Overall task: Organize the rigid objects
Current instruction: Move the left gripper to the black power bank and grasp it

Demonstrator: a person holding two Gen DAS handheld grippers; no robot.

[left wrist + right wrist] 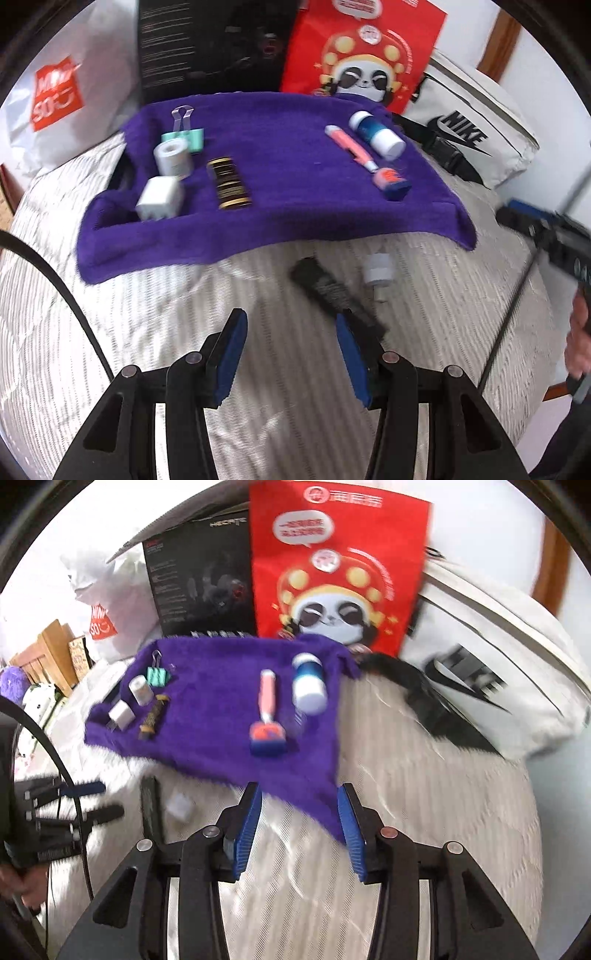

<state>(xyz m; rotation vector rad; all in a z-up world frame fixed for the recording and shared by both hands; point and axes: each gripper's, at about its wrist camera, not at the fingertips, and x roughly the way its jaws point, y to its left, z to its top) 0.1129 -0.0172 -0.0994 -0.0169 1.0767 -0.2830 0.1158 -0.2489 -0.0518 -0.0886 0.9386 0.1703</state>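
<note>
A purple towel point(295, 206) lies on the bed. On its left sit a mint binder clip point(183, 134), a white tape roll point(172, 158), a white charger cube point(159, 198) and a black-gold cylinder point(229, 183). On its right lie a pink pen point(351, 147), a blue-white bottle point(376, 134) and an orange-blue block point(391, 180). A black bar point(332, 291) and a small white piece point(377, 273) rest on the bedcover in front of the towel. My left gripper point(290, 317) is open and empty, just short of the bar. My right gripper point(300, 788) is open and empty over the towel's near corner point(325, 812).
A red panda bag point(354, 55), a black box point(210, 44) and a white shopping bag point(62, 96) stand behind the towel. A white Nike bag point(476, 136) with a black strap lies at the right. A black cable point(55, 284) crosses the left side.
</note>
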